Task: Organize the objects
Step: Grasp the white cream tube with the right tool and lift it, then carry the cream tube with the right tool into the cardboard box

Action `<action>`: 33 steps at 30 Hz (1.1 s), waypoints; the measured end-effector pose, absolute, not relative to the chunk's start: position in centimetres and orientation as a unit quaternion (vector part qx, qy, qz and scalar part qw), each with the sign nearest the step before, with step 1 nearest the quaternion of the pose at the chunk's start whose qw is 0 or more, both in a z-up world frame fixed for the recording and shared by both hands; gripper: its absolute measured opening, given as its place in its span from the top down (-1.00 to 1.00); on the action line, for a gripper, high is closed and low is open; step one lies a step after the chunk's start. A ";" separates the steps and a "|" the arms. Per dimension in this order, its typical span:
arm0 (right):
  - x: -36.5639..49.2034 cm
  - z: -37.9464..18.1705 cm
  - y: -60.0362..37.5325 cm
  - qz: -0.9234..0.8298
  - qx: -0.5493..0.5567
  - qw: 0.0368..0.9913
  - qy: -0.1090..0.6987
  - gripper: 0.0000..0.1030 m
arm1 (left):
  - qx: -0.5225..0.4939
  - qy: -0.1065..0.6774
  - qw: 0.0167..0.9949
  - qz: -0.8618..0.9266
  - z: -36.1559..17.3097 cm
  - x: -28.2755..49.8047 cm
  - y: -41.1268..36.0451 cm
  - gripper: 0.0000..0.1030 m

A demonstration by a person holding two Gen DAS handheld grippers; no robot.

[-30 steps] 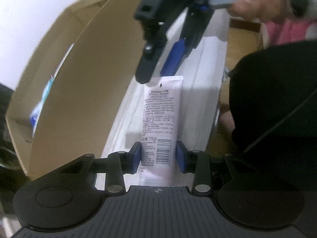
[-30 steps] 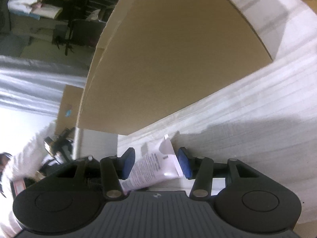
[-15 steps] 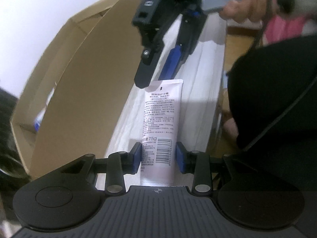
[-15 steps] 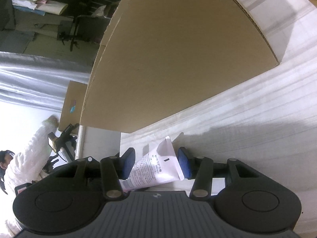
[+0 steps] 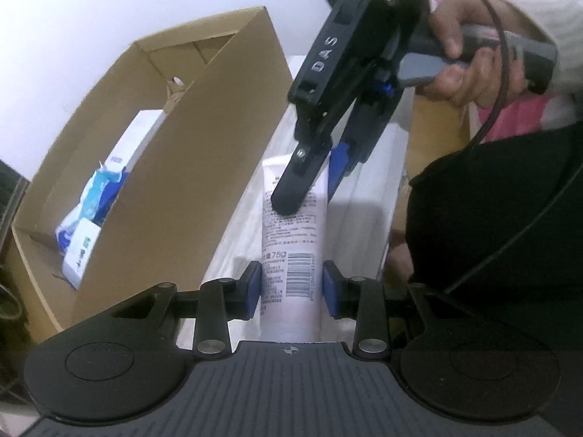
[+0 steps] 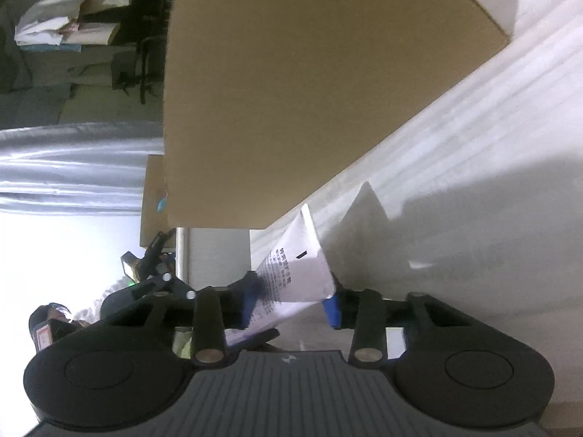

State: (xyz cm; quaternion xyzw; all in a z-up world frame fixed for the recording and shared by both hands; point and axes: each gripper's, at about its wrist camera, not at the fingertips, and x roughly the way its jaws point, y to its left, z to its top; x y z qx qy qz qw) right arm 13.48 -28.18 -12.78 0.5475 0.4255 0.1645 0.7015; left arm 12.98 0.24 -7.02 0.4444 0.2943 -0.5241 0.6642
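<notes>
Left wrist view: the white tube [image 5: 289, 251] lies lengthwise on the table [image 5: 368, 196], just right of the cardboard box [image 5: 189, 182]. The left tongs [image 5: 292, 284] straddle its near end, pads right beside the barcode with a thin gap on the right side, so released, I'd say. The right tongs [image 5: 309, 189] come in from the far end and look clamped on the tube's flat crimp. Readable stuff: "75g" above the barcode, small print I can't make out, and "DAS" on the right tool's body. Inside the box there's a white carton [image 5: 136, 138], a blue-white packet [image 5: 91, 200] and a small box with a green logo [image 5: 82, 251].

Right wrist view: the right tongs [image 6: 291, 300] are clenched on the tube [image 6: 298, 273], whose crimped end pokes up and tilts toward the box wall [image 6: 309, 91]. Text there is too small.

My take: let the right side carry it alone, keep the left spread so it doesn't drag, lift above the box rim before swinging over, and drop it into the bare floor space, not on the packet.
</notes>
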 end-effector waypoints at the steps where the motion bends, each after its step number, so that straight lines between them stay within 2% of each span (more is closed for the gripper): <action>1: 13.4 -12.4 -28.2 0.165 0.543 0.705 0.425 0.31 | 0.448 0.289 0.664 -0.524 -6.6 13.2 -0.7 0.34; 13: 11.2 -7.3 -27.4 0.170 0.525 0.738 0.388 0.32 | 0.459 0.256 0.674 -0.519 -2.3 11.3 -2.2 0.33; 23: 10.6 1.9 -27.1 0.169 0.495 0.787 0.328 0.32 | 0.495 0.180 0.695 -0.489 4.3 9.3 -2.9 0.33; 28: 12.7 5.2 -28.1 0.162 0.482 0.801 0.317 0.32 | 0.506 0.156 0.702 -0.477 6.9 10.7 -4.1 0.33; 33: 15.9 6.9 -29.8 0.131 0.460 0.817 0.322 0.32 | 0.470 0.183 0.712 -0.488 8.2 15.0 -6.4 0.33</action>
